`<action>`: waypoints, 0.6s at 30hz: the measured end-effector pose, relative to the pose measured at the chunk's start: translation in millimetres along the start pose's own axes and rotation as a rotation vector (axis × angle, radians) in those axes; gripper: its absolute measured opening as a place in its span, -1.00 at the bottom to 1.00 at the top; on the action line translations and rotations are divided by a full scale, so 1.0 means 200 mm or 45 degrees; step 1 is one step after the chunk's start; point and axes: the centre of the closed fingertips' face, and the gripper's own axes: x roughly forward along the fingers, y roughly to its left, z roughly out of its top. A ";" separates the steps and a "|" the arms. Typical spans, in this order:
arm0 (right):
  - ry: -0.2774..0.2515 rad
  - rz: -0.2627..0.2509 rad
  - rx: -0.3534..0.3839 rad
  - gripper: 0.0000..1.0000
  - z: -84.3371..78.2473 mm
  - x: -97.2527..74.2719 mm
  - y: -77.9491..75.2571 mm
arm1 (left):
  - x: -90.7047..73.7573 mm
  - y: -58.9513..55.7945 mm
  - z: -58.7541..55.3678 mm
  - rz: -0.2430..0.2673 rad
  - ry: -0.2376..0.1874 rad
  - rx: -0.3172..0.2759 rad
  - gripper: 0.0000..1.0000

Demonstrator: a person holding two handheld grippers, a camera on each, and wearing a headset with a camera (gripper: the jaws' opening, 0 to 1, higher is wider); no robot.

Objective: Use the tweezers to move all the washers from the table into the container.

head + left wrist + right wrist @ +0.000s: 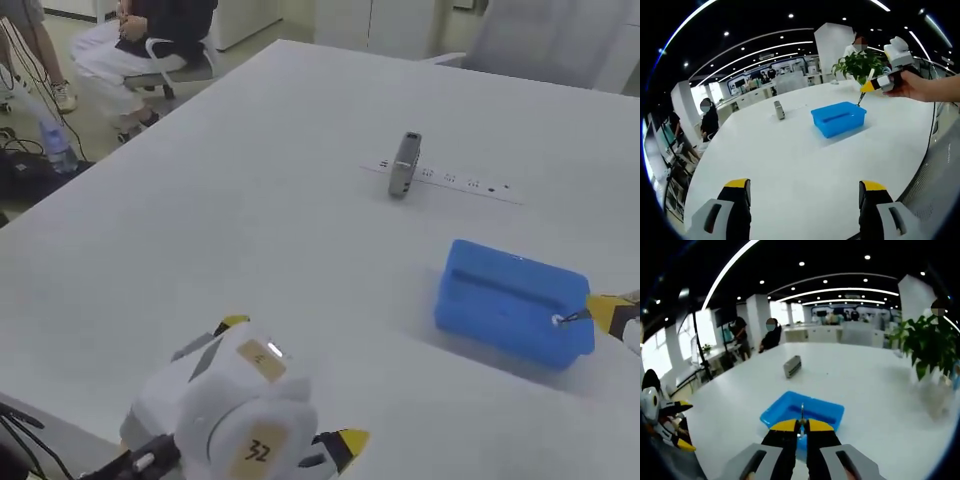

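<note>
The number 32 can be read on a tan sticker [258, 450] on the round white body of the left gripper [292, 380], well to the left of the blue container [515, 300]. A second tan sticker [262, 358] just above the first carries a mark too blurred to read. The dark marks on the white power strip [450, 180] beyond the container are too small to read.

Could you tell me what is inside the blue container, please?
Inside the blue container, plain blue floor, no washers discernible; the tweezers in the right claw reach its rim. That claw covers its near side.
</note>
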 end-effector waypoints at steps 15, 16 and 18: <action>0.190 -0.036 -0.085 -0.95 -0.16 0.21 -0.12 | -0.01 -0.03 0.02 -0.033 -0.012 -0.027 0.67; 0.195 -0.032 -0.090 -0.95 -0.17 0.22 -0.11 | -0.01 -0.03 0.02 -0.041 -0.003 -0.026 0.65; 0.216 -0.025 -0.103 -0.95 -0.20 0.24 -0.11 | -0.01 -0.04 0.02 -0.049 -0.001 -0.025 0.61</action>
